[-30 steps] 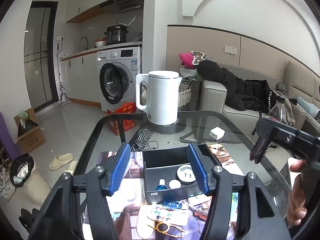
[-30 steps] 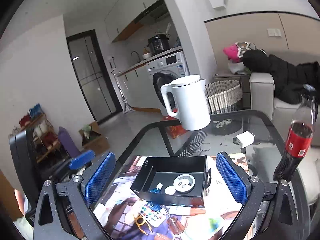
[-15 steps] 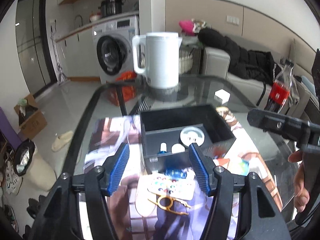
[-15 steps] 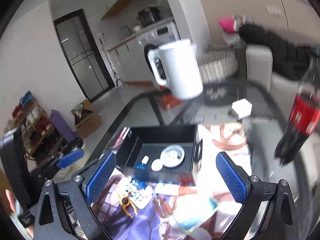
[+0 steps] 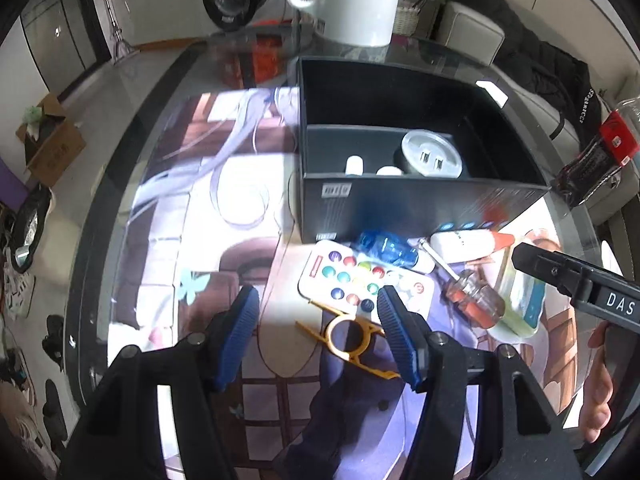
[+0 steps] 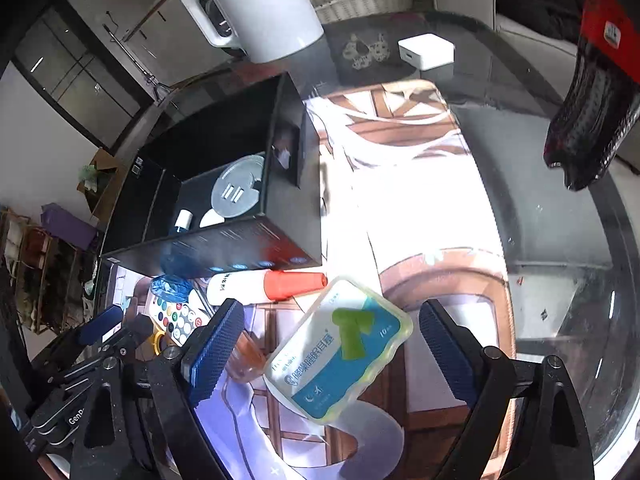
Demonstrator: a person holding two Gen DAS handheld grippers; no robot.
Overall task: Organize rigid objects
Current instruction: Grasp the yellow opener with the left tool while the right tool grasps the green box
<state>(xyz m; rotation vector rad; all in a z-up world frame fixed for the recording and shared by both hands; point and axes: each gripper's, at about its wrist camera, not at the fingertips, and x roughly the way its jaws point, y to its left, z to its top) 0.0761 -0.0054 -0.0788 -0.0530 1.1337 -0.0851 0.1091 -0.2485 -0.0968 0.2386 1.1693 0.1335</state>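
Both grippers have dropped towards the clutter: the left gripper (image 5: pixel 318 316), jaws half-open and empty, hangs over the yellow plastic clip (image 5: pixel 347 338) and white button remote (image 5: pixel 362 282); the right gripper (image 6: pixel 332 344) is closing around the clear-packed blue-green card (image 6: pixel 340 350), pads not touching. The far black box (image 5: pixel 420 200) holds a round silver socket (image 5: pixel 432 156) and small bottles

Glass worktop (image 6: pixel 560 240), glossy, reflective, dusty at 3 o'clock. Printed mat (image 5: pixel 192 208) smooth, slight sheen. Black box (image 5: pixel 420 208) matt card, faint gloss on its front wall. Remote (image 5: pixel 360 280) white plastic, coloured rubbery buttons. Yellow clip (image 5: pixel 348 340) hard plastic. Screwdriver (image 5: pixel 476 300) clear orange plastic handle, metal shaft. Pouch (image 6: pixel 340 352) soft glossy translucent plastic. Kettle (image 6: pixel 260 8) smooth white plastic. Hand-held gripper pads (image 6: pixel 216 352) blue, ribbed rubber; frames matt black plastic.
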